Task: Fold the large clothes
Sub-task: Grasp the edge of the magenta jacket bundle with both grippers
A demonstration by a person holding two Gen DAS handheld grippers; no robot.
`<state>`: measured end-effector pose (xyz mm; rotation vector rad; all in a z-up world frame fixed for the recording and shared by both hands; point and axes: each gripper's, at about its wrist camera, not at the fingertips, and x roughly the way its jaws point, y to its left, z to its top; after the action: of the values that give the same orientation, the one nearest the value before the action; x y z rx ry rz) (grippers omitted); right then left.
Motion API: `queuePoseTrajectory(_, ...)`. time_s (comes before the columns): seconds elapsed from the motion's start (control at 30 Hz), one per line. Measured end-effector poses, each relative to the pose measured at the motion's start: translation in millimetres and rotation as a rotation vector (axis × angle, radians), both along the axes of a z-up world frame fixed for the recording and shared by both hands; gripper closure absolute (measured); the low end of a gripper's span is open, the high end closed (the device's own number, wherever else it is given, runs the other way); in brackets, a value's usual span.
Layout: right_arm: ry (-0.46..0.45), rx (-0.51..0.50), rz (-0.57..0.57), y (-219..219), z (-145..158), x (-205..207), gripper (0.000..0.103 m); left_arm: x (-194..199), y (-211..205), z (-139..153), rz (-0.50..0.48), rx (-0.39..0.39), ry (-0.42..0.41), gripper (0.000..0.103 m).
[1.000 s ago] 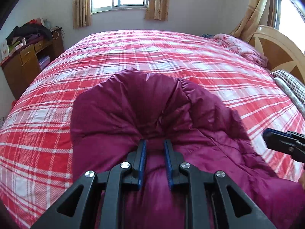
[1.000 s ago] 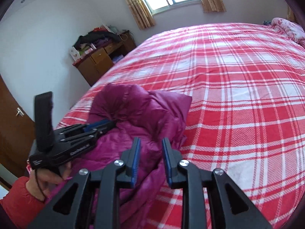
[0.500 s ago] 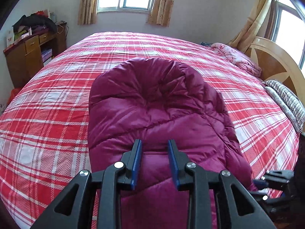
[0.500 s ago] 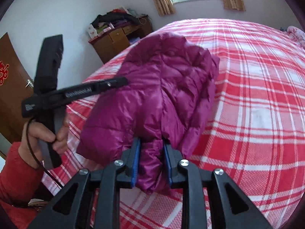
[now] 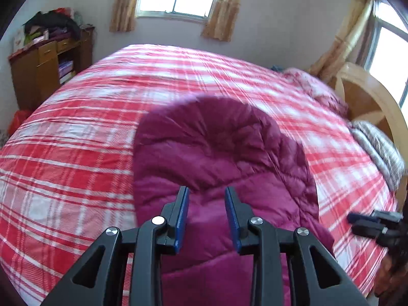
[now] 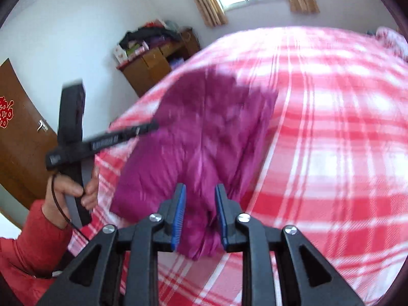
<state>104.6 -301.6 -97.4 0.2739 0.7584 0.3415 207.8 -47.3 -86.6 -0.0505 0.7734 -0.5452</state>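
A magenta quilted down jacket [image 5: 219, 158] lies folded in a rounded bundle on the red and white plaid bed [image 5: 76, 132]. My left gripper [image 5: 206, 193] is open above the jacket's near part, holding nothing. It also shows at the left of the right wrist view [image 6: 150, 127], held by a hand in a red sleeve. My right gripper [image 6: 200, 191] stands with its jaws parted around the jacket's near corner [image 6: 201, 224], with cloth lying between the blue pads. It also shows at the right edge of the left wrist view [image 5: 357, 220]. The right wrist view is blurred by motion.
A wooden dresser [image 5: 48, 68] piled with clothes stands against the wall at the bed's left. A wooden headboard [image 5: 369, 102], a pink blanket [image 5: 313, 89] and a striped pillow [image 5: 377, 148] are at the bed's right. A brown door [image 6: 17, 140] is at the left.
The jacket was lifted and laid down flatter on the bed. My left gripper let go of it and opened wider. My right gripper's jaws parted around the jacket's corner.
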Motion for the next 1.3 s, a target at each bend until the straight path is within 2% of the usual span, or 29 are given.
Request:
queuePoseTrajectory(0.03,-0.038,-0.016,-0.012,-5,17,10,0.076,5,4,4,0.025,-0.01,-0.011,0.063)
queuePoseTrajectory(0.1,-0.083,-0.052,-0.038,-3,37,31,0.075,17,6,9,0.079,-0.003,-0.028,0.057)
queuePoseTrajectory(0.17,-0.075,-0.055,-0.043,5,46,73,0.075,31,3,9,0.126,0.032,-0.036,0.057)
queuePoseTrajectory(0.23,-0.049,-0.059,-0.053,16,42,109,0.075,47,-6,4,0.16,0.071,-0.029,0.057)
queuePoseTrajectory(0.3,-0.023,-0.118,-0.076,31,29,137,0.075,62,-13,-3,0.184,0.091,-0.005,0.057)
queuePoseTrajectory(0.4,0.051,-0.177,-0.126,43,-4,168,0.075,75,-24,-18,0.209,0.13,0.008,0.057)
queuePoseTrajectory(0.47,0.089,-0.171,-0.151,38,-29,175,0.075,79,-28,-26,0.203,0.132,0.011,0.055)
queuePoseTrajectory(0.53,0.089,-0.135,-0.16,31,-42,177,0.076,81,-31,-33,0.206,0.123,0.015,0.049)
queuePoseTrajectory(0.6,0.087,-0.106,-0.162,25,-49,175,0.077,81,-35,-38,0.214,0.127,0.015,0.048)
queuePoseTrajectory(0.8,0.079,-0.016,-0.168,14,-61,176,0.077,79,-56,-48,0.233,0.231,-0.043,0.045)
queuePoseTrajectory(0.9,0.078,-0.046,-0.173,19,-59,175,0.077,81,-57,-50,0.236,0.251,-0.037,0.043)
queuePoseTrajectory(1.03,0.07,-0.073,-0.178,23,-58,174,0.077,82,-56,-50,0.258,0.287,-0.03,0.032)
queuePoseTrajectory(1.1,0.071,-0.099,-0.18,25,-56,174,0.076,80,-55,-47,0.246,0.301,-0.02,0.031)
queuePoseTrajectory(1.2,0.05,-0.162,-0.179,30,-41,161,0.065,70,-48,-36,0.234,0.323,-0.028,0.031)
queuePoseTrajectory(1.27,-0.026,-0.125,-0.209,22,-25,138,0.032,58,-41,-28,0.257,0.34,-0.069,0.031)
queuePoseTrajectory(1.3,-0.066,-0.094,-0.232,16,-17,124,0.026,51,-38,-24,0.263,0.346,-0.092,0.031)
